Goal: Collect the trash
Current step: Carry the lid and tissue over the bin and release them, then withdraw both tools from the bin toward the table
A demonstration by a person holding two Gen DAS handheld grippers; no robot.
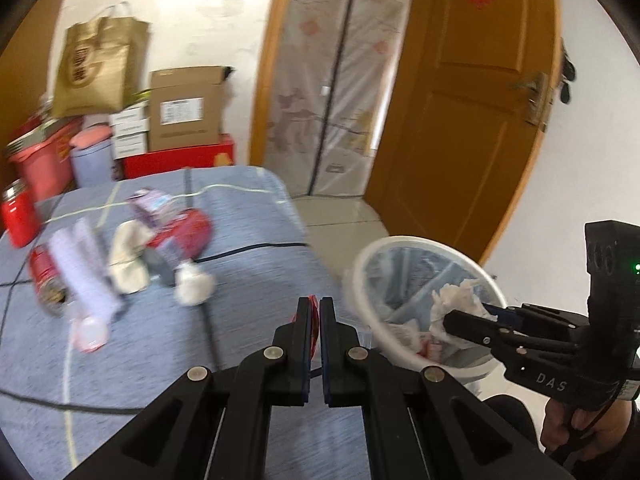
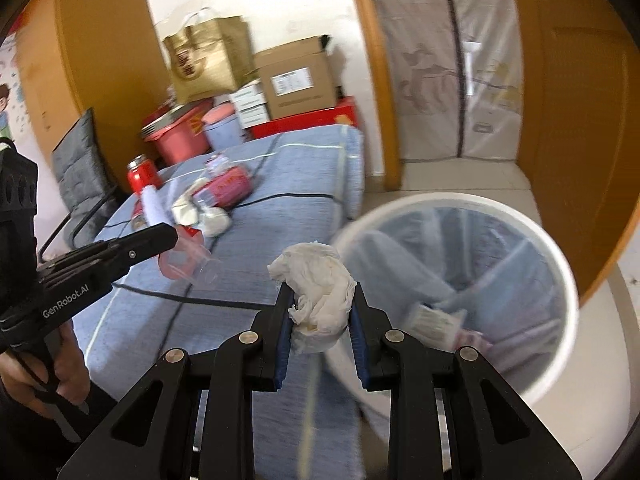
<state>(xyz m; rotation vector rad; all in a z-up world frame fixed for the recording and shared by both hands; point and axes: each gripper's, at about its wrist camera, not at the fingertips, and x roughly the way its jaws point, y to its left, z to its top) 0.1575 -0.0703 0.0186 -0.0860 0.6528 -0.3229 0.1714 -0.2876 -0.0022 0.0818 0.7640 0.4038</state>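
Left wrist view: my left gripper (image 1: 316, 312) sits bottom centre, jaws nearly closed, pinching a thin red-and-clear plastic wrapper (image 1: 314, 320) that barely shows in the slit between the pads. Below it is the blue-grey striped bed cover (image 1: 248, 224). Mid-left on the cover lies a blurred heap of trash: a red metal can on its side (image 1: 46, 276), a white paper strip (image 1: 86, 268), a cream cloth-like wad (image 1: 128, 260), a red plastic packet (image 1: 182, 236) and a small white tissue ball (image 1: 194, 286). A red lidded jar (image 1: 18, 216) stands at the far left edge. At right centre is the round white waste bin w/ clear liner (image 1: 424, 300), some scraps inside. My right gripper (image 1: 464, 320) comes in from the lower right, clamped on a crumpled white tissue (image 1: 456, 300) over the bin's opening. Upper left: brown paper bag (image 1: 100, 68) and cardboard box (image 1: 186, 108) stacked by the wall.

Right wrist view: right gripper (image 2: 320, 304) at bottom centre grips the crumpled white tissue (image 2: 316, 296) between its blue pads, just left of the white bin (image 2: 560, 272), which fills the right half. Left gripper (image 2: 172, 240) reaches in from the left edge, holding the red-and-clear wrapper (image 2: 188, 260) above the bed cover (image 2: 296, 216). The trash heap lies beyond it, upper centre-left, too blurred for detail.
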